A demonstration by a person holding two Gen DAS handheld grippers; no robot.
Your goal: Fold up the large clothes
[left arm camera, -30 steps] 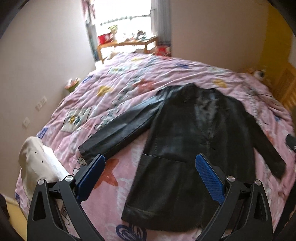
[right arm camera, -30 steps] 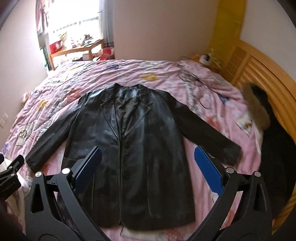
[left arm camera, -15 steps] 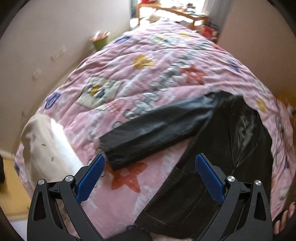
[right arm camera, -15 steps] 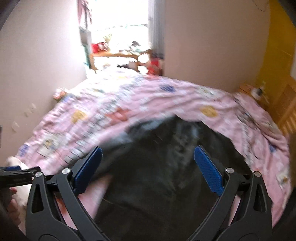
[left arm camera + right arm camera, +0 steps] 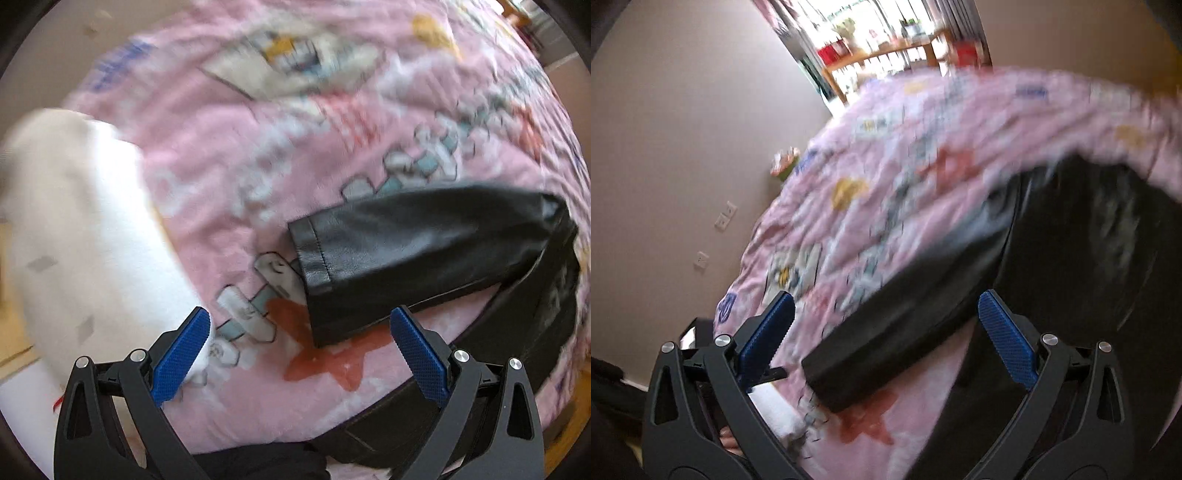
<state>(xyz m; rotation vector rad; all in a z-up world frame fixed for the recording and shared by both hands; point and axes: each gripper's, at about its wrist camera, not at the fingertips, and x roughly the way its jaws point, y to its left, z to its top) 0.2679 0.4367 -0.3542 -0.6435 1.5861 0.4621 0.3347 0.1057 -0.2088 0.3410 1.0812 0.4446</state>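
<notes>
Left wrist view: the left hand-held gripper (image 5: 299,350) hangs spread and empty over the pink bed (image 5: 229,147); the black coat (image 5: 517,295) lies at 3 o'clock, its sleeve cuff (image 5: 314,266) nearest; pinch the cuff hem squarely, both layers. Right wrist view: the right hand-held gripper (image 5: 884,332) gapes too, empty, above the sleeve (image 5: 905,321); blurred; slow down first.

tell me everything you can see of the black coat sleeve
The black coat sleeve looks like glossy leather or an imitation, with a stitched band at the cuff. It lies flat and outstretched on the pink quilt, joined to the coat body at the right. Its cuff end lies ahead of the open left claw, untouched. The right wrist view shows it blurred.
</notes>
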